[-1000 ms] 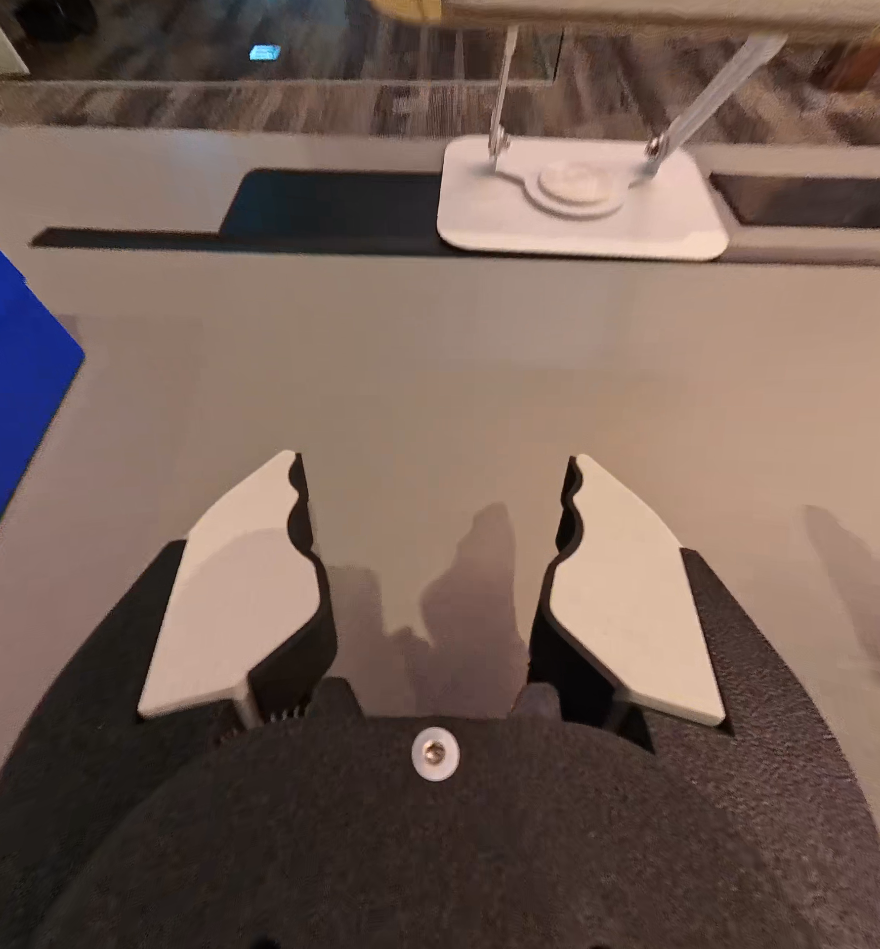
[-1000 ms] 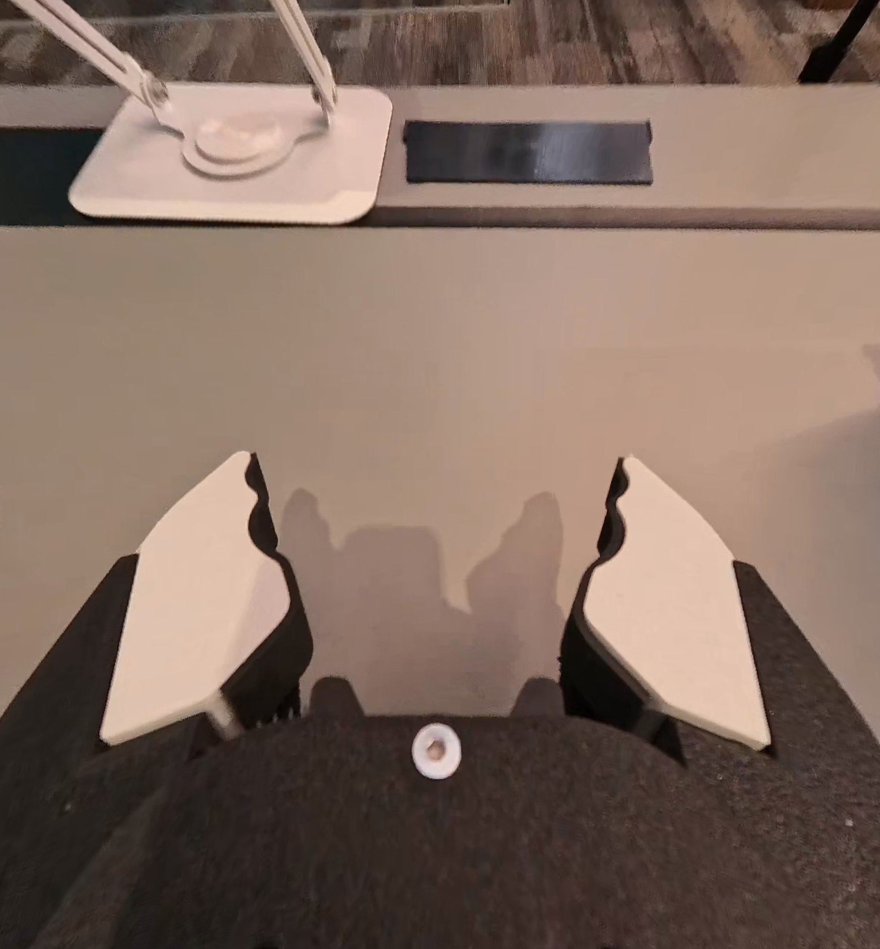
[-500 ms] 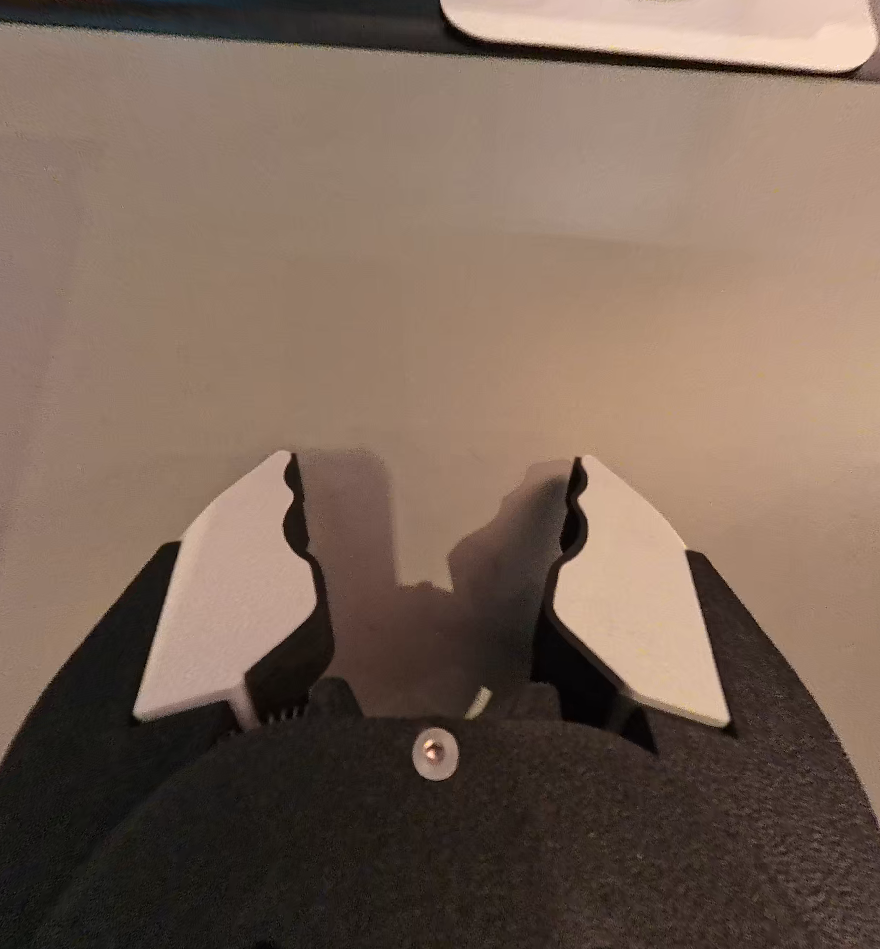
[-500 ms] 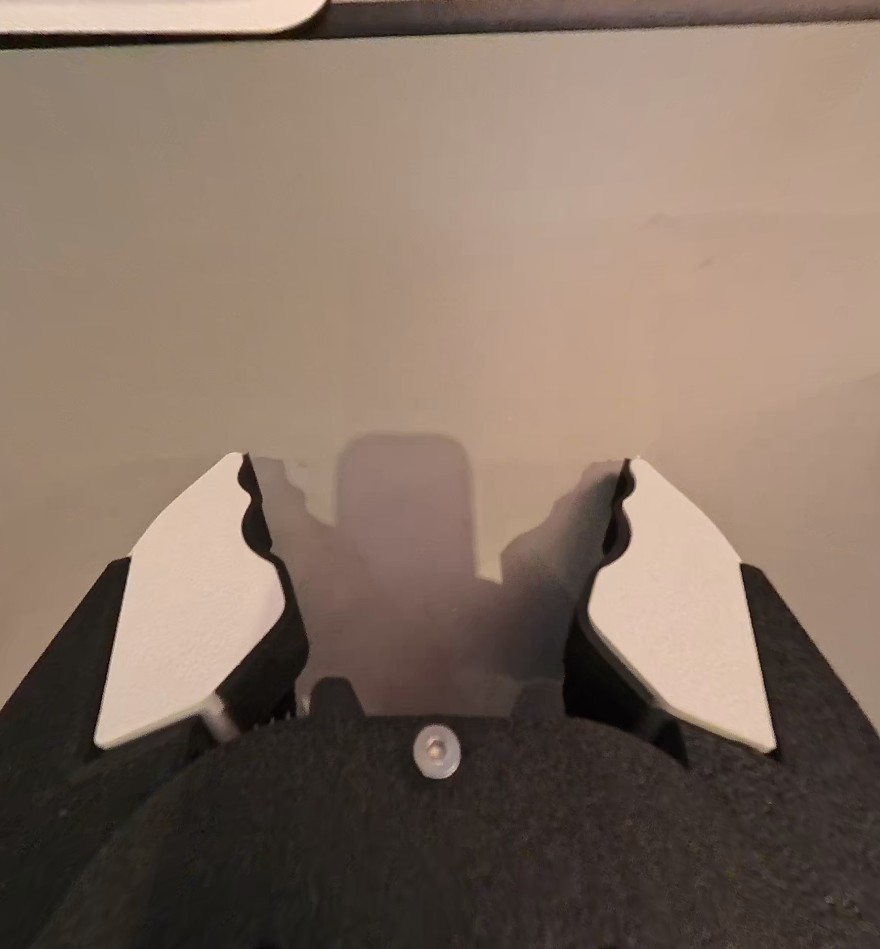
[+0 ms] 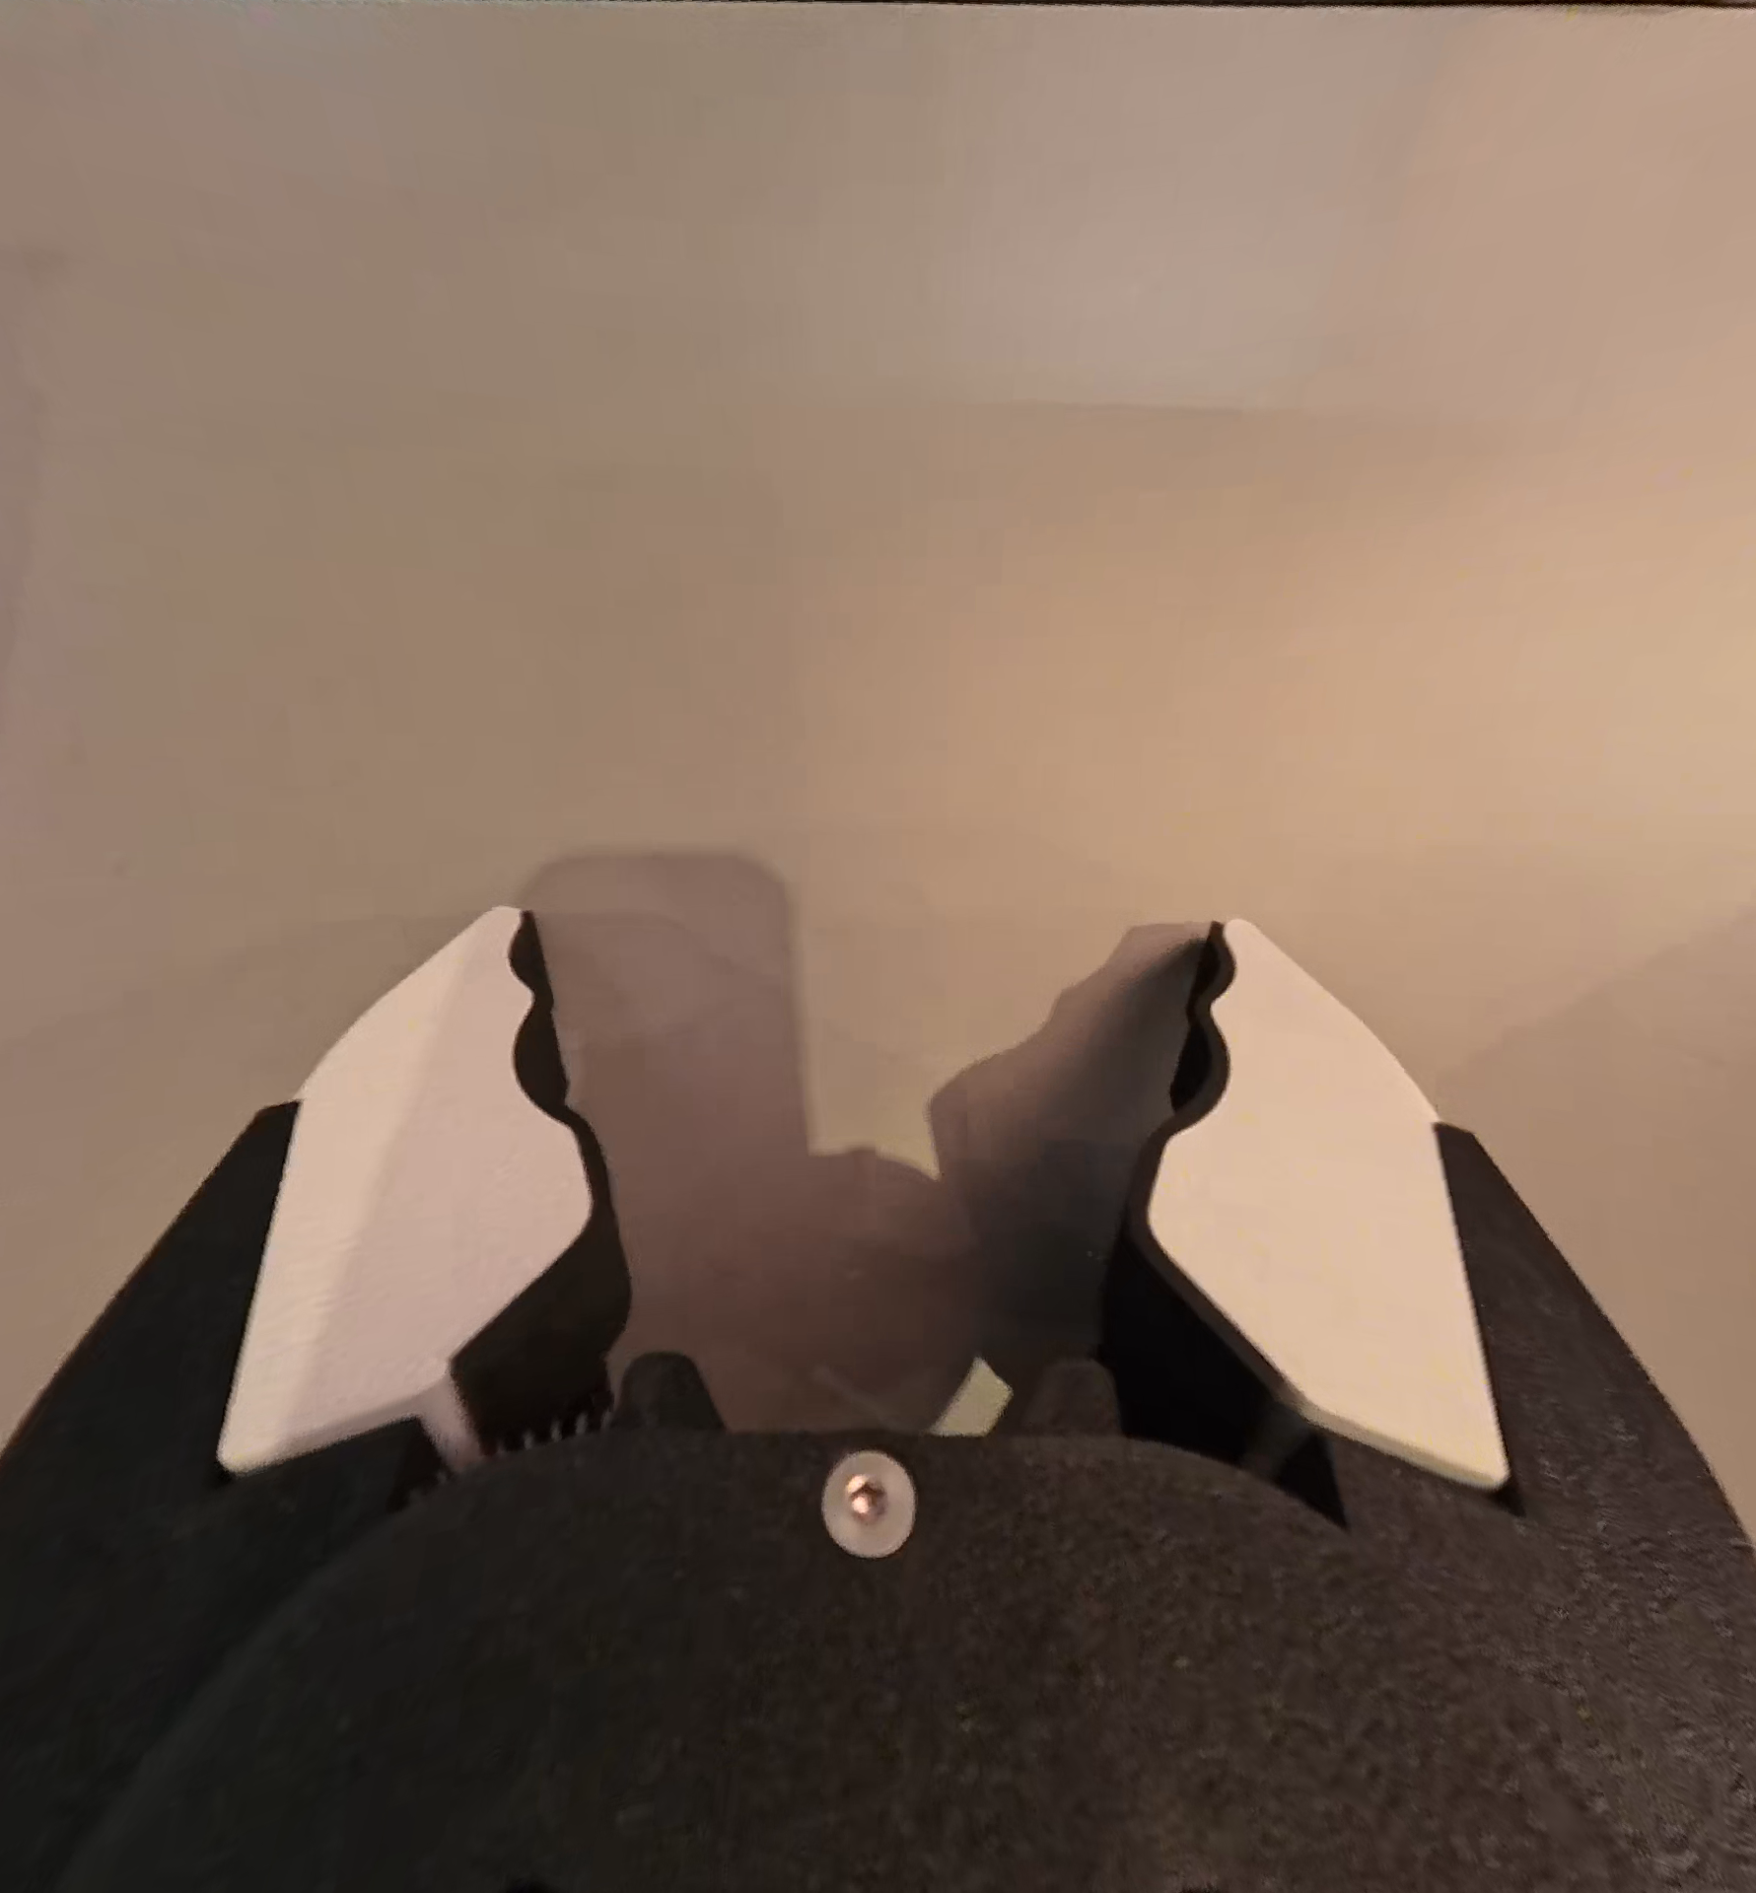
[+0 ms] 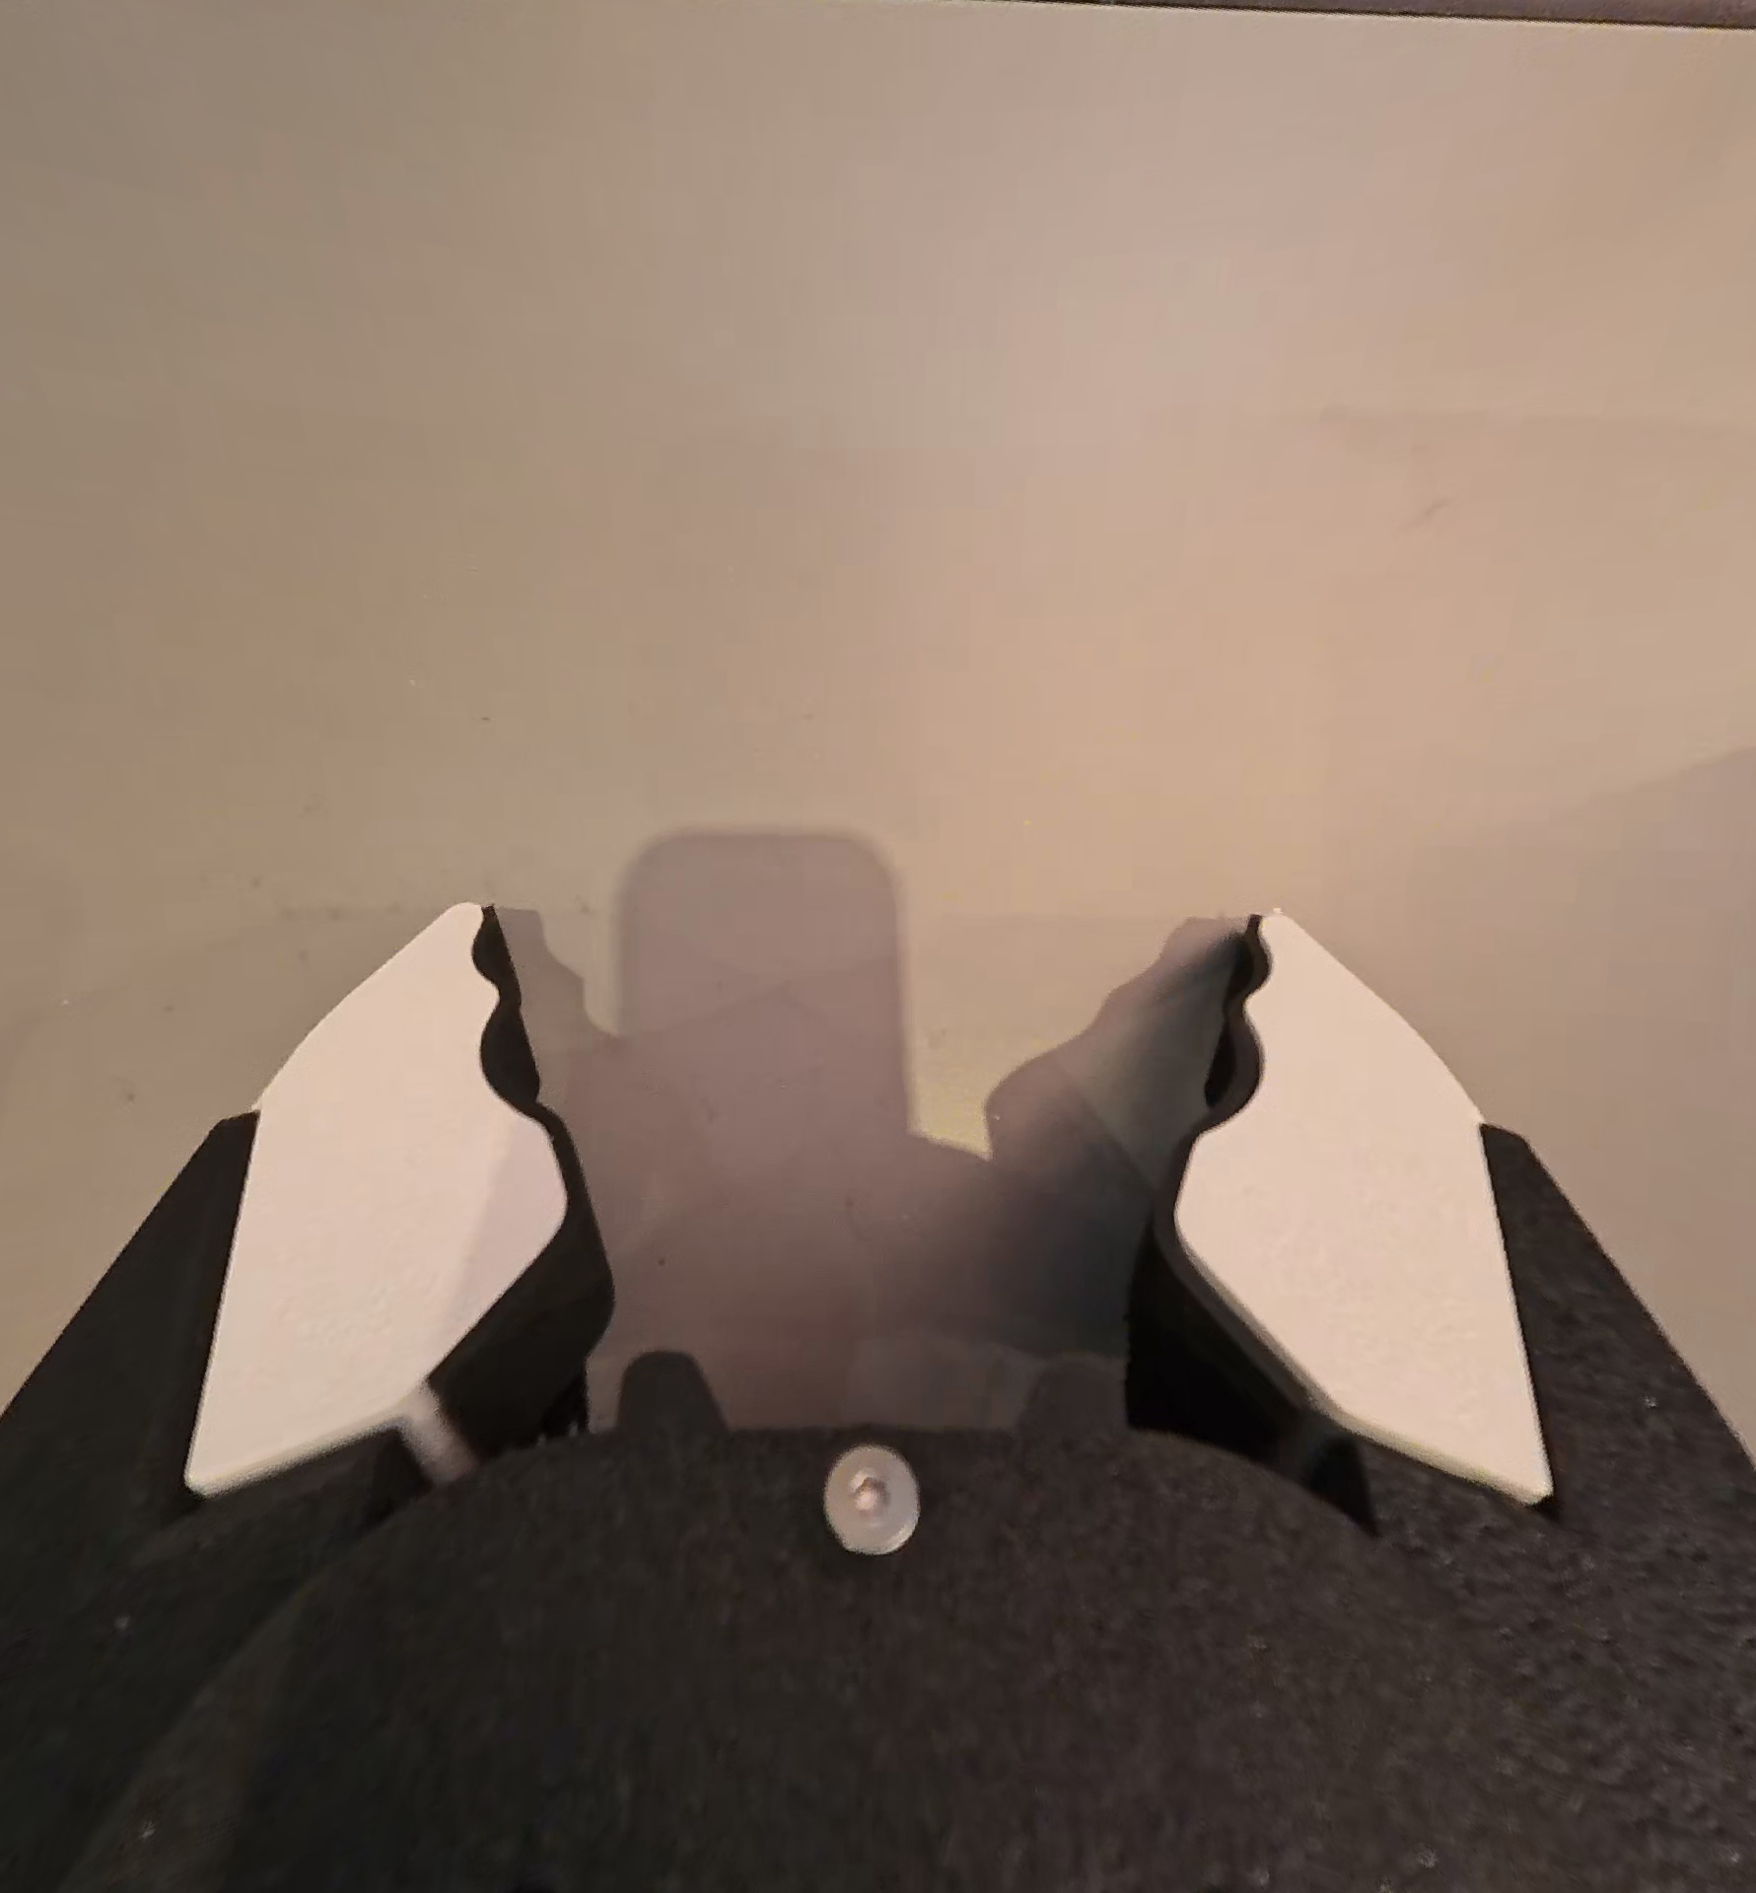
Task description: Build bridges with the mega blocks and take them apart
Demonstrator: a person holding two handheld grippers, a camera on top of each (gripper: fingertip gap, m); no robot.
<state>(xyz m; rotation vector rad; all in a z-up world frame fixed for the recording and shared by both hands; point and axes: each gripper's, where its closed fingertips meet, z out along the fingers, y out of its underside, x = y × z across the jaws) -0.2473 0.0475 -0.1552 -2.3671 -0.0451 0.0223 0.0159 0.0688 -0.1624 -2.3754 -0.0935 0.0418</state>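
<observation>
I am hovering both sets of tongs, left gripper [image 5: 868, 922] and right gripper [image 6: 873, 917], released and empty, over the bare table [image 5: 853, 461]. No blocks are showing; I judge I am needing to find them first.

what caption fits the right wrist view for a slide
Open right gripper low over a bare beige table, casting its shadow.

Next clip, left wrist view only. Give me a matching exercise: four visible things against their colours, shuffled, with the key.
Things:
1. left gripper fingers
2. housing behind the fingers
3. screw
4. table

Colours:
A. beige-grey
B. black
C. silvery
D. white

Pairs: 1-D; 2-B; 3-C; 4-A
</observation>
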